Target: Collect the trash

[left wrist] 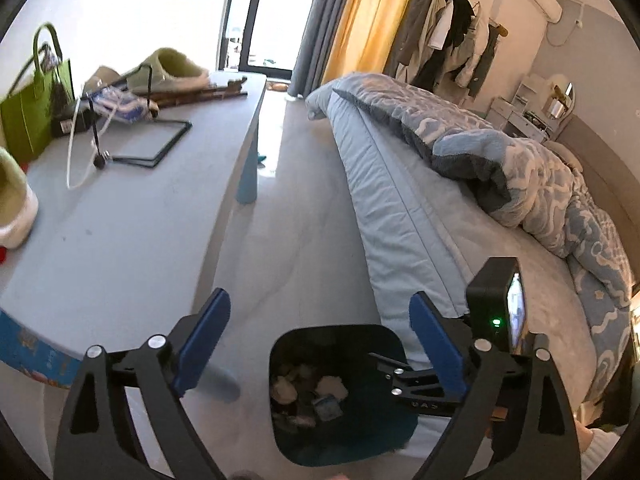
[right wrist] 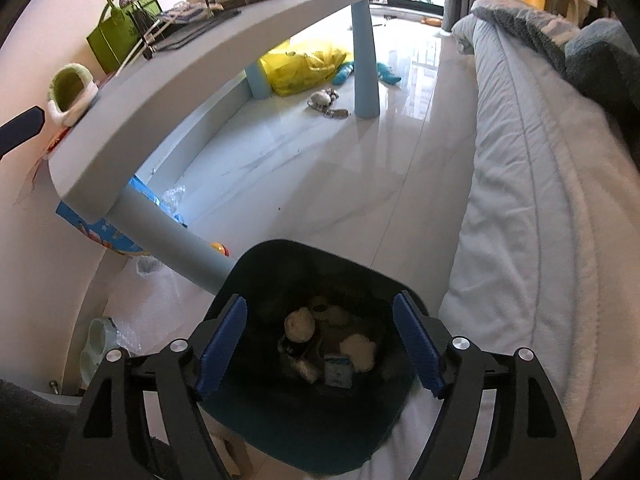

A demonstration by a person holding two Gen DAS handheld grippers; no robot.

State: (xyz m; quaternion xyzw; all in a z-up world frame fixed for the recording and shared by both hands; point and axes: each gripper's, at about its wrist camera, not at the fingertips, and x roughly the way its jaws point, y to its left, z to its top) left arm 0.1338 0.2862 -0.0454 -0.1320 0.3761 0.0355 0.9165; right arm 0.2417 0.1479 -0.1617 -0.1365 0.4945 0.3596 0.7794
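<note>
Both jaws are wide open with nothing held: the right hand-held gripper (right wrist: 320, 344) and left hand-held gripper (left wrist: 316, 340) should be lifted straight up, clear of the trash bin (right wrist: 256, 264).

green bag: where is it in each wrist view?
Left wrist: green bag at the far left edge, on the table.
Right wrist: green bag at upper left, on the table's far end.
Shared landmark: dark bin at bottom centre in both.
</note>
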